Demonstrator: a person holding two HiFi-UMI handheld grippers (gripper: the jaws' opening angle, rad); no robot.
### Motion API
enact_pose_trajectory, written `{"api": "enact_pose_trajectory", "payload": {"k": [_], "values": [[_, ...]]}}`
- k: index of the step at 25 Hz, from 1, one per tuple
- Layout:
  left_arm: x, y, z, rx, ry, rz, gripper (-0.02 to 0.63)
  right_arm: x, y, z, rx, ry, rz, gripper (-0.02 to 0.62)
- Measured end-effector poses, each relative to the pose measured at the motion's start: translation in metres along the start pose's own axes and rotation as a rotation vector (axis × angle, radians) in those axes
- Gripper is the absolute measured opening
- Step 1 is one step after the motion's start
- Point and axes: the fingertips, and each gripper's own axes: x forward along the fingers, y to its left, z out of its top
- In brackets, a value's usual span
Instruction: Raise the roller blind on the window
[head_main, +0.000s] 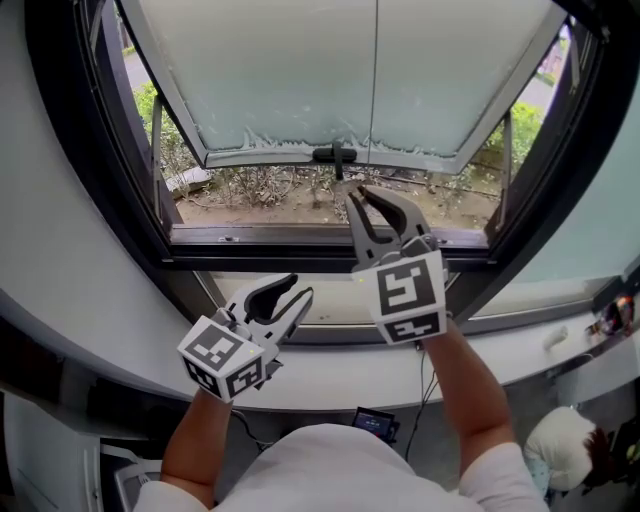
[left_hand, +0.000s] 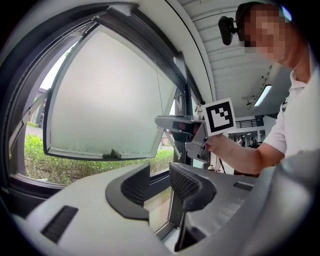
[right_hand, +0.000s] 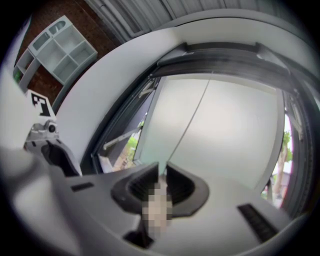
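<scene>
A thin pull cord (head_main: 377, 100) hangs down the middle of the window in front of the frosted, outward-tilted pane (head_main: 300, 70). My right gripper (head_main: 375, 197) is raised at the cord's lower end with its jaws nearly together. In the right gripper view the cord (right_hand: 192, 117) runs straight down into that gripper (right_hand: 161, 172), which is shut on it. My left gripper (head_main: 290, 292) is lower and to the left, above the sill, open with nothing between its jaws (left_hand: 159, 182). No blind fabric shows in any view.
The pane's black handle (head_main: 335, 154) sits just above my right gripper. A dark window frame (head_main: 110, 160) surrounds the opening, with a white ledge (head_main: 520, 350) below. Small items (head_main: 612, 315) lie at the ledge's far right. Shrubs (head_main: 270, 185) show outside.
</scene>
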Motion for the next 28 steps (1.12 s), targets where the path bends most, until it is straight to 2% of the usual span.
{"api": "enact_pose_trajectory", "payload": {"k": [16,28], "values": [[-0.002,-0.001,-0.008,-0.015,0.014,-0.004,0.138,0.001,-0.015,0.019,-0.002,-0.043,-0.033,0.058],[-0.003,-0.003,-0.01,-0.018,0.02,-0.005,0.138,-0.001,-0.033,0.05,-0.024,-0.103,-0.074,0.058]]}}
